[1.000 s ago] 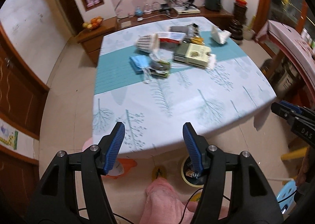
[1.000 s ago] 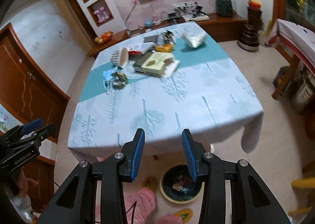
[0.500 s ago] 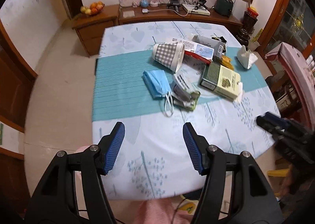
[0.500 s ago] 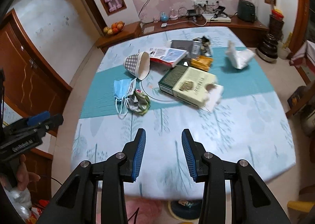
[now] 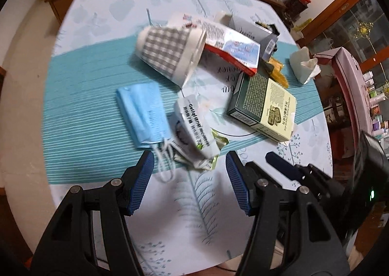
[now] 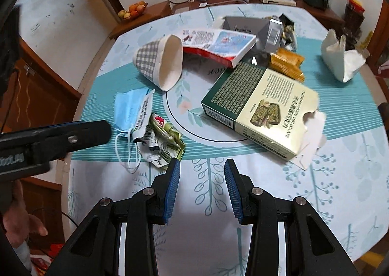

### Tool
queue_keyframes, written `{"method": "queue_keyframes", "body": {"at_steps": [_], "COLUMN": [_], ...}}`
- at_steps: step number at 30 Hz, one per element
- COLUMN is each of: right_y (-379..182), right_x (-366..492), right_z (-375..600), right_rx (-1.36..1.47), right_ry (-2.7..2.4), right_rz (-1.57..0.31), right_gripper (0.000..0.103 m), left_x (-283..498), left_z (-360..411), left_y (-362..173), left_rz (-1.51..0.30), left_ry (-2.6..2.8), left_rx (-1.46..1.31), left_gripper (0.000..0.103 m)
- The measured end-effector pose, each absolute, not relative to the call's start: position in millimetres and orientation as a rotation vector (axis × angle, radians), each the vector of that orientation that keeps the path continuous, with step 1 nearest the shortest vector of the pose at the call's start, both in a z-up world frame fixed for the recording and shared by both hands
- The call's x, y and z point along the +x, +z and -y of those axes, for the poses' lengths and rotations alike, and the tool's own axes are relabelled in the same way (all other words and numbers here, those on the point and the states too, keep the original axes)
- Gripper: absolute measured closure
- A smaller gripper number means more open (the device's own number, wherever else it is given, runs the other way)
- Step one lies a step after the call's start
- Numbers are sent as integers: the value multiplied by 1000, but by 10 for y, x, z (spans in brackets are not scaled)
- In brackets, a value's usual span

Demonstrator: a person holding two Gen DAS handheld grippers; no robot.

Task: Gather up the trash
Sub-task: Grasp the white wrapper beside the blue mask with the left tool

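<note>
Trash lies mid-table: a blue face mask (image 5: 143,115), crumpled wrappers (image 5: 197,140), a checked paper cup (image 5: 170,51) on its side, a red-edged leaflet box (image 5: 231,45), a green and cream carton (image 5: 265,108). My left gripper (image 5: 189,166) is open and empty, just short of the wrappers and mask loops. My right gripper (image 6: 201,169) is open and empty, just right of the wrappers (image 6: 160,140), with the carton (image 6: 260,103) ahead right. The mask (image 6: 128,108) and cup (image 6: 160,62) show there too. The left gripper's finger (image 6: 80,132) reaches in from the left.
A white tissue bag (image 6: 340,59) sits at the far right of the table (image 6: 328,191). A grey box (image 6: 248,25) and orange packets (image 6: 287,62) lie behind the carton. A wooden sideboard (image 6: 243,4) with a fruit bowl (image 6: 133,10) stands behind.
Both grippers have moved forward and down over the table toward the trash pile. The pile now looks much larger and closer. Both jaws stay open.
</note>
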State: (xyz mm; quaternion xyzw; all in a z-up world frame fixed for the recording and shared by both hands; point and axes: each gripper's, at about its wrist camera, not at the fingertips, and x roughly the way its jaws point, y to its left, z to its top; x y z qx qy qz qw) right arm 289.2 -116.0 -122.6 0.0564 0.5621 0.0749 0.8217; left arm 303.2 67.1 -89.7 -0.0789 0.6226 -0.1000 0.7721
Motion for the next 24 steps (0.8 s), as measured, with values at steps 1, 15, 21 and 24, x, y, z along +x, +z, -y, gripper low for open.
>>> {"method": "queue_keyframes", "body": {"at_steps": [1,15,21,24], "right_y": [-1243,-1467,-1476,-1517], "right_x": [2893,3056,3156,3216], "right_z": [1157,1002,825,735], "right_rx": [122,126,86,60], "right_ry": [161,234,304,327], "right_rz": [-1199,-1220,-1205,-1204], "right_gripper": [64,64,64,64], "left_x": [3072,3232,3156,3121], "left_z": [-650,-559,-712,-808], "left_y": [-953,-1278,-1207,-1174], "left_rz": [-1363,-1428,-1407,-1398], "left_ry": [-216,-225,-235,-239], "left_rx": [-179,-208,-204,-211], "left_gripper": [46,83,90,96]}}
